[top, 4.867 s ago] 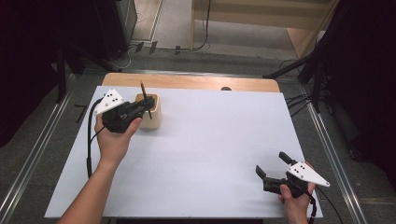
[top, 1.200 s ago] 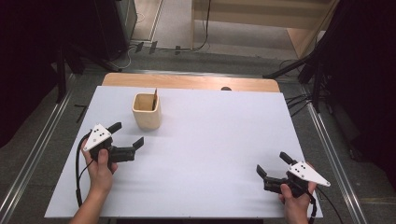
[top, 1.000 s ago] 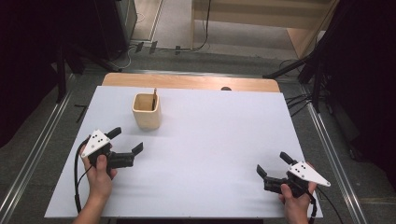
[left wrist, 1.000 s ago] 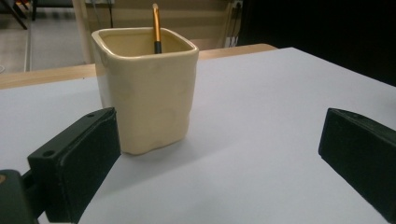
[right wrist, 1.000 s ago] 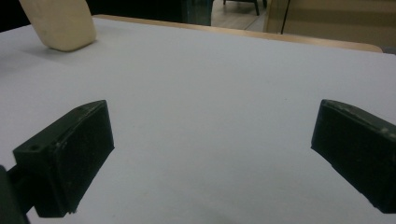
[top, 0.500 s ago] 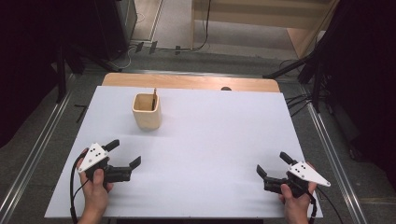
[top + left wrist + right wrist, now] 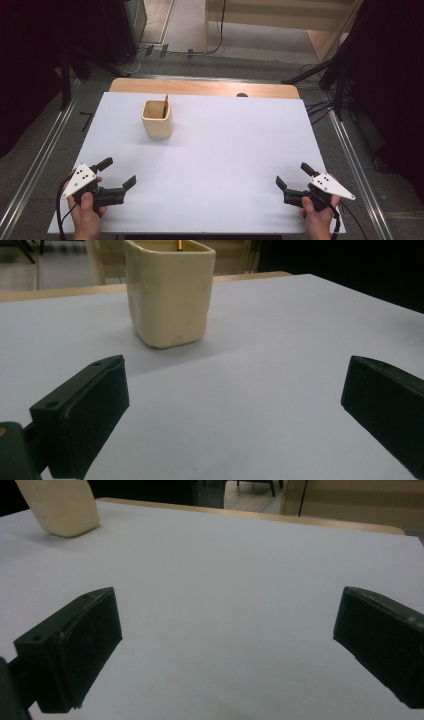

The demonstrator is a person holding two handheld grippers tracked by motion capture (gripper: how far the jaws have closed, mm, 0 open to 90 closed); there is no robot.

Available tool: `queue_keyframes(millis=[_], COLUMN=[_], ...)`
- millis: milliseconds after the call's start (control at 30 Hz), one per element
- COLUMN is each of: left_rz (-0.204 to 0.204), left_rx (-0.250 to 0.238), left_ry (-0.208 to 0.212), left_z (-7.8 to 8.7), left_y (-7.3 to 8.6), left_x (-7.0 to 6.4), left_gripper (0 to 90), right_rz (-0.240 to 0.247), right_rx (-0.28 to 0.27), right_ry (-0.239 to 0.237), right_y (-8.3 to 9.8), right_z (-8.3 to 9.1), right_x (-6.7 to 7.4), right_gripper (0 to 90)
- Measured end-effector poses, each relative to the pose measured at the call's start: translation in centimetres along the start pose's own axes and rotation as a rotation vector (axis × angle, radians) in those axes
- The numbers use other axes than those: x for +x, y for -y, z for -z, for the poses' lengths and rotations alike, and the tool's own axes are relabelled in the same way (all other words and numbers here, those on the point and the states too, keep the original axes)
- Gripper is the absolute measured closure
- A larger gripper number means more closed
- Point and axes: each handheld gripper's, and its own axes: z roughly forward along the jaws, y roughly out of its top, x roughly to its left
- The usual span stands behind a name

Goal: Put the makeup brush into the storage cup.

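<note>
Left gripper (image 7: pixel 117 172) sits low at seven o'clock on the white table sheet (image 7: pixel 225 150), jaws spread wide, nothing between them. Right gripper (image 7: pixel 294 176) rests at five o'clock, equally wide and empty. The cream square ceramic cup (image 7: pixel 157 119) stands upright at eleven o'clock, a thin brown stick (image 7: pixel 165 105) inside.

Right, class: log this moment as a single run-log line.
left gripper: open, empty, near table edge | right gripper: open, empty, near edge | cream cup: upright, far left, thin stick inside | white table
</note>
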Motion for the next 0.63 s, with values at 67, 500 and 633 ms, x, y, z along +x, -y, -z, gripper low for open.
queue_keyframes(millis=[67,500,633], left_rz=[0.002,0.008,0.001], left_rx=[-0.002,-0.008,0.0], left_ry=[0.005,-0.006,-0.01], left_z=[0.26,0.59,0.49], left_y=[0.1,0.31,0.33], left_x=[0.03,0.77,0.83], left_gripper=[0.0,0.0,0.0], right_rz=[0.002,-0.019,-0.007], right_rx=[-0.002,-0.011,-0.003], right_ry=[0.004,0.007,0.001], right_y=[-0.01,-0.05,-0.07], right_z=[0.02,0.08,-0.03], right_x=[-0.13,-0.3,-0.15], right_gripper=[0.0,0.0,0.0])
